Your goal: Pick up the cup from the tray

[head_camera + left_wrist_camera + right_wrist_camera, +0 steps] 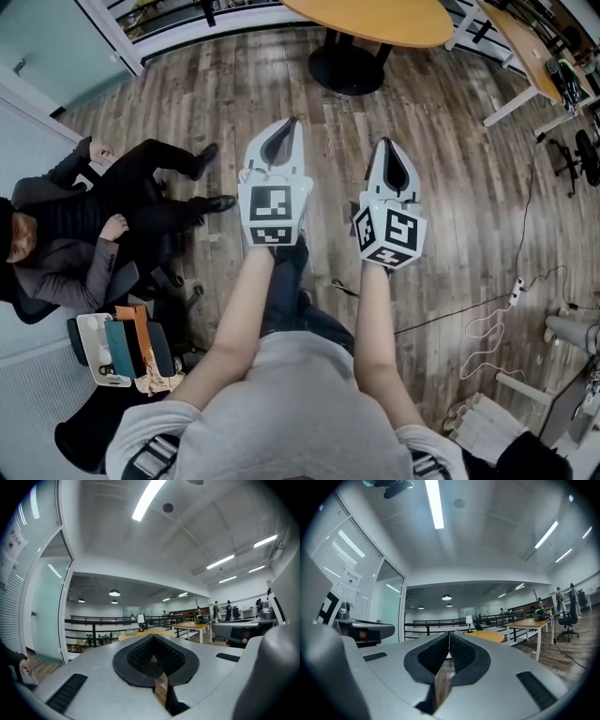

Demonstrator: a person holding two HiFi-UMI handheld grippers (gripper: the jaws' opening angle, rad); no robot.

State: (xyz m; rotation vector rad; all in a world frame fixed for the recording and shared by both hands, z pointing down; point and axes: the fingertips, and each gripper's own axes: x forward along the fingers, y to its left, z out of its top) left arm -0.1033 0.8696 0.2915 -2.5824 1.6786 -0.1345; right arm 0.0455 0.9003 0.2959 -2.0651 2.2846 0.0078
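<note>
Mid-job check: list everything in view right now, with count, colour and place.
round table: one, orange-brown top, black base, top centre
desk: one, wood top, top right
seated person: one, dark clothes, left
chair: one, black, lower left, boxes piled on it
power strip: one, white, floor at right
floor: brown wood planks
cup, tray: none in view
left gripper: one, white, left of centre, shut, empty
right gripper: one, white, right of centre, shut, empty
forearms: two, bare, below the grippers

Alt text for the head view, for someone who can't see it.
A person holds the left gripper and right gripper level over a wood floor, both shut and empty. A round table stands ahead; a seated person is at left.
</note>
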